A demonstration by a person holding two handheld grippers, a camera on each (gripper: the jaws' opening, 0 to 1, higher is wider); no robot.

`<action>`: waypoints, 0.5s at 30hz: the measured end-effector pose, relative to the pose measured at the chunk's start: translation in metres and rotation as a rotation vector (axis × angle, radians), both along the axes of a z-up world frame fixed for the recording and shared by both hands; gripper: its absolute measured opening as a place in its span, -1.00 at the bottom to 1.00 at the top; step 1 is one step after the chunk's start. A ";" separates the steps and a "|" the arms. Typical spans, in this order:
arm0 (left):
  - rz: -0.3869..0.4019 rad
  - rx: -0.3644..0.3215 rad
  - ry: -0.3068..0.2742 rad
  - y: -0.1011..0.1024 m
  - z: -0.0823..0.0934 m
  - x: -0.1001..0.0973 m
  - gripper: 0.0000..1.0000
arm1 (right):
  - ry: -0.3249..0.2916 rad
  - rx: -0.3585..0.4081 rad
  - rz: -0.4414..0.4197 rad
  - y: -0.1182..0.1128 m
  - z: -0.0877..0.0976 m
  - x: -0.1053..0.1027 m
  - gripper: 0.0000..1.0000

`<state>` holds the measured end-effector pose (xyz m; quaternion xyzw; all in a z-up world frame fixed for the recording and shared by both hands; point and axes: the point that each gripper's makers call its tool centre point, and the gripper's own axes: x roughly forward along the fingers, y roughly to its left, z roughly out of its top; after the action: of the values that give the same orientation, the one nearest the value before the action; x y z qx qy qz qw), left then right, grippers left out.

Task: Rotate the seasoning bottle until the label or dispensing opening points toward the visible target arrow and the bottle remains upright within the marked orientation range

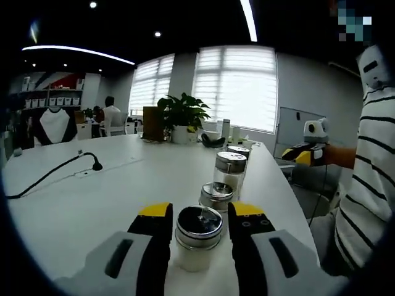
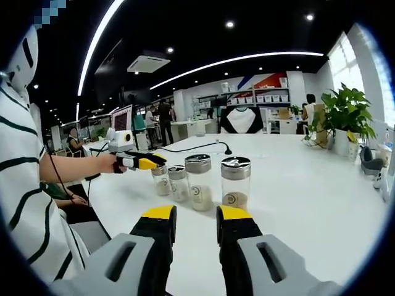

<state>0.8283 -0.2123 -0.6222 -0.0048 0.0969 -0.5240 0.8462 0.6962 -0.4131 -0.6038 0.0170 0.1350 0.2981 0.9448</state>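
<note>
- White table (image 1: 92,203) in an open office; potted plant (image 1: 182,117) at its far end.
- Four seasoning bottles (image 2: 236,183) in a row on the table.
- Left gripper (image 1: 199,231): jaws either side of the nearest bottle (image 1: 198,237); contact unclear.
- Right gripper (image 2: 192,234): jaws parted, nothing between them, short of the row.
- Bottle labels not legible.

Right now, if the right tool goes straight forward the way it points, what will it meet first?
Probably the tall clear glass shaker with the metal lid, nearest in the row, just ahead of the open right tool. Depth is unclear, so it may pass slightly left of it.
</note>
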 end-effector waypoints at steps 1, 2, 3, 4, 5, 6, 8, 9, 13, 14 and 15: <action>0.042 0.017 -0.019 0.002 0.000 0.002 -0.16 | -0.001 0.002 -0.002 0.000 0.000 0.000 -0.52; 0.058 0.016 -0.027 0.002 0.001 0.001 -0.15 | -0.002 0.003 -0.003 0.000 0.000 0.000 -0.52; 0.085 0.010 -0.031 0.001 0.003 0.000 -0.16 | -0.002 0.006 -0.004 -0.001 0.000 -0.001 -0.52; 0.108 0.006 -0.039 0.001 0.004 0.000 -0.17 | -0.001 0.007 -0.004 0.000 -0.001 -0.001 -0.52; 0.120 0.014 -0.051 -0.001 0.004 -0.003 -0.17 | -0.001 0.007 -0.004 0.000 -0.001 -0.001 -0.52; 0.151 0.036 -0.059 0.000 0.001 -0.001 -0.17 | -0.003 0.009 -0.005 0.000 -0.001 -0.002 -0.52; 0.195 0.075 -0.086 -0.001 -0.003 -0.002 -0.17 | -0.005 0.012 -0.006 0.000 -0.001 -0.003 -0.52; 0.207 0.062 -0.095 -0.003 -0.001 -0.003 -0.19 | -0.007 0.012 -0.007 0.000 0.000 -0.003 -0.52; 0.317 -0.038 -0.071 0.001 0.006 0.002 -0.22 | -0.012 0.019 -0.011 0.000 0.001 -0.005 -0.52; 0.334 -0.035 -0.075 0.003 0.006 0.004 -0.23 | -0.012 0.020 -0.014 0.000 0.001 -0.005 -0.52; 0.348 -0.026 -0.080 0.004 0.005 0.005 -0.23 | -0.011 0.021 -0.014 -0.001 0.001 -0.005 -0.52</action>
<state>0.8334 -0.2081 -0.6172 -0.0118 0.0540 -0.3704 0.9272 0.6907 -0.4137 -0.6027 0.0261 0.1265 0.2928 0.9474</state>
